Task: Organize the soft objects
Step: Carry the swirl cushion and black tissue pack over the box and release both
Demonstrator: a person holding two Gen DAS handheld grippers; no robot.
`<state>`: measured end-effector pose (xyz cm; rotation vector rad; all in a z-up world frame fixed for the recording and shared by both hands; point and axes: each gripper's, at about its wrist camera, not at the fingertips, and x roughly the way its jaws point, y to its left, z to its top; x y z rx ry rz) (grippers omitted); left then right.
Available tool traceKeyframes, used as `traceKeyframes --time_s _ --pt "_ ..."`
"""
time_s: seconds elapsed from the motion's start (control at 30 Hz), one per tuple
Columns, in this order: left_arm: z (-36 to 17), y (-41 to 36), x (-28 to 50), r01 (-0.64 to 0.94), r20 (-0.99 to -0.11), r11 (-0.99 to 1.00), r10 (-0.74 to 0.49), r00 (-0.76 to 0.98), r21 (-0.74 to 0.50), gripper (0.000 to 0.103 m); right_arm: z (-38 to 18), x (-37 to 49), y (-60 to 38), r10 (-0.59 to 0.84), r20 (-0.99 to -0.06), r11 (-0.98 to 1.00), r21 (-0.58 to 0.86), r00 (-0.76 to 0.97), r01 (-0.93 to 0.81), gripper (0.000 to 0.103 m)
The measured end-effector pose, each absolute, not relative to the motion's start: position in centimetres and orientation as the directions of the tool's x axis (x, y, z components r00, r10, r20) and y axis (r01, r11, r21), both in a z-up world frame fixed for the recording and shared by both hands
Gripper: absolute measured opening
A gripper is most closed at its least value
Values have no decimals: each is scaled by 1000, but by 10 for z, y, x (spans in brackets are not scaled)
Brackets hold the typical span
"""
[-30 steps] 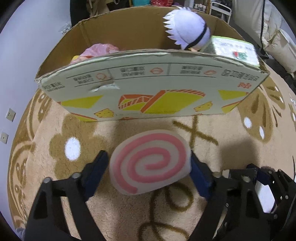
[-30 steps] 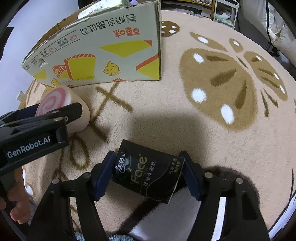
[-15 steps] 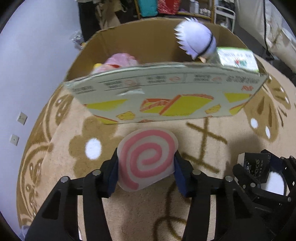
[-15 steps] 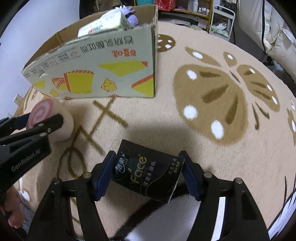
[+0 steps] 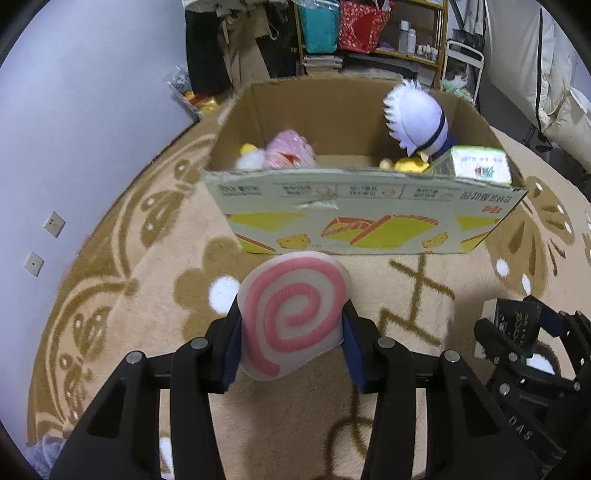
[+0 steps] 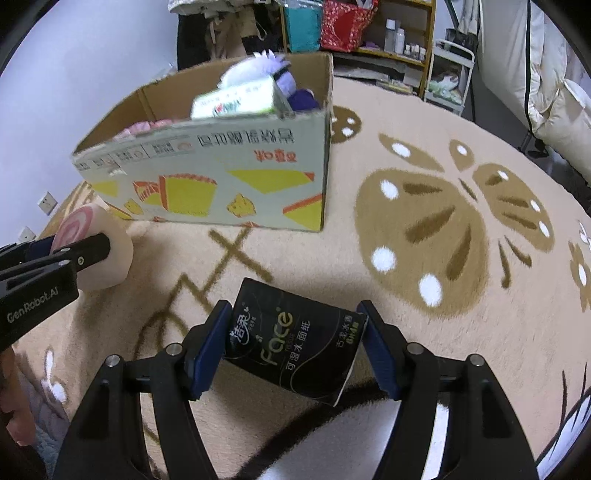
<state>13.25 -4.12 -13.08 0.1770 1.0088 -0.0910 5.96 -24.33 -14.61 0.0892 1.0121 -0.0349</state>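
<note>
My left gripper [image 5: 291,328] is shut on a soft pink-and-white swirl cushion [image 5: 293,315] and holds it above the rug, in front of the open cardboard box [image 5: 365,214]. The cushion also shows in the right wrist view [image 6: 98,251]. My right gripper [image 6: 295,343] is shut on a black tissue pack [image 6: 295,339], held above the rug to the right of the left gripper. Inside the box lie a white-haired plush doll [image 5: 417,118], a pink plush [image 5: 288,153] and a green-and-white tissue pack [image 5: 476,164].
The box [image 6: 229,177] stands on a beige rug with brown flower and butterfly patterns [image 6: 424,221]. Shelves with bags and bottles [image 5: 369,33] stand behind the box. A grey wall [image 5: 74,110] is on the left. White bedding [image 6: 554,92] is at the far right.
Both grippers have risen with their objects, so the box looks farther and its inside shows more. The left gripper has closed tighter on the swirl cushion, squeezing it narrower.
</note>
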Motion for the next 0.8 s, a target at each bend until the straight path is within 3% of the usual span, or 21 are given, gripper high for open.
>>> traceKeyframes --time_s 0.4,0.8 --pt "-66 -22 111 104 -718 984 31 696 144 46 -98 56 -243 -4 -748 999 32 664 42 73" --pt "-37 -30 130 135 -651 978 0 759 157 46 -56 81 -243 11 -657 1000 23 754 6 73"
